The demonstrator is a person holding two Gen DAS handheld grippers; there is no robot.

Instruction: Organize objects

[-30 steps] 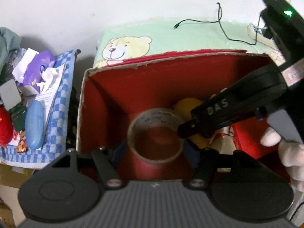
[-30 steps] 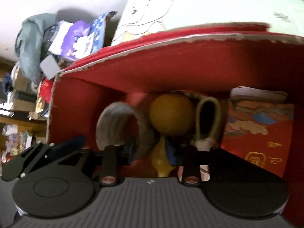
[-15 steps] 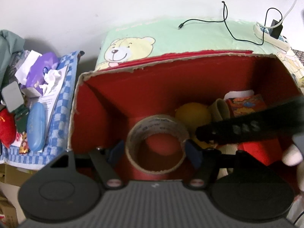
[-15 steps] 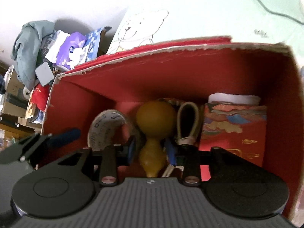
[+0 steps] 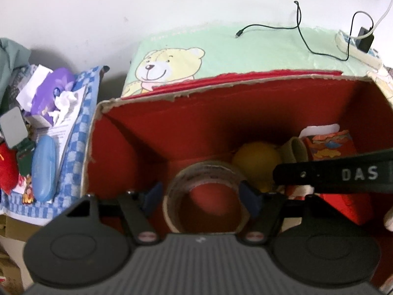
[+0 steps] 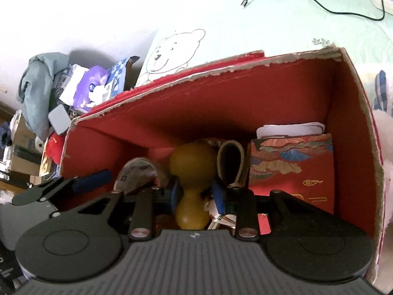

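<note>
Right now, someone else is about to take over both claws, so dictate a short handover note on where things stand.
Left claw: shut on the tape roll, inside the red box.
Right claw: shut on the waist of the yellow gourd, also in the box.
Also in the box: a beige strap loop and a red patterned packet at its right.
Done: both items are gripped.
Left: I cannot tell whether they are going in or coming out.

Inside the box (image 6: pixel 353 127), the tape roll (image 6: pixel 137 172) is sitting at the left, the gourd (image 6: pixel 191 169) just right of it, then the strap loop (image 6: pixel 231 162), and the envelopes (image 6: pixel 292 169) are standing at the right. Outside, left of the box, the tissue pack (image 5: pixel 52 91) is lying behind the glasses case (image 5: pixel 44 167).
</note>
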